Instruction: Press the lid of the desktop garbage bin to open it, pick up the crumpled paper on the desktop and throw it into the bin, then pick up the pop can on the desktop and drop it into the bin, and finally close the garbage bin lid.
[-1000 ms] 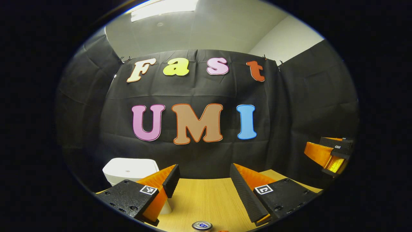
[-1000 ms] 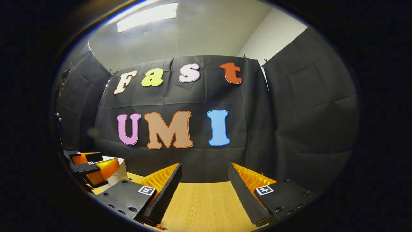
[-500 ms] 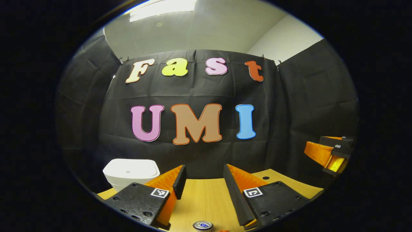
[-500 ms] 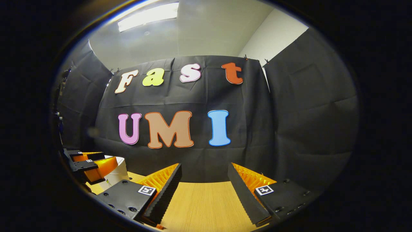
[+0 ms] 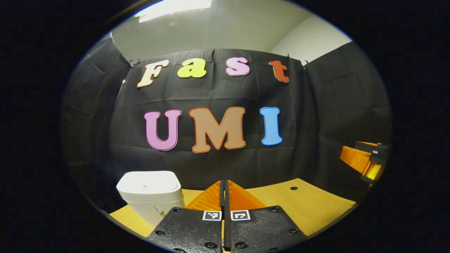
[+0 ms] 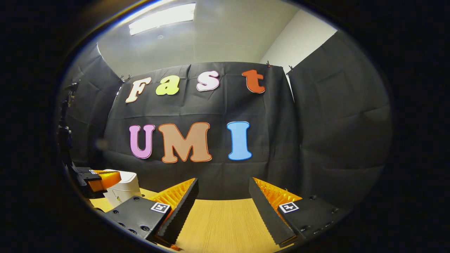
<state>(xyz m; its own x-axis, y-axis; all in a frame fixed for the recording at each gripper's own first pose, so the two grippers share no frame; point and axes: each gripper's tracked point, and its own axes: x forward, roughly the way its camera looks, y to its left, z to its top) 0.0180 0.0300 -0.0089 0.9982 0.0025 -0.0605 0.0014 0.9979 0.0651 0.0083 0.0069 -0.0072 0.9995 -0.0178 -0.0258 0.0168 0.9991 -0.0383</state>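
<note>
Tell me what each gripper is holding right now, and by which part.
Nothing is held. The left gripper has its fingers shut together on nothing, beside the bin, whose lid is down. The right gripper is open over bare desktop.

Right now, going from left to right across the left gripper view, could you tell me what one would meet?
White garbage bin with its lid down → left gripper, fingers closed together → small dark hole in the desktop → right gripper at the far right edge.
</note>
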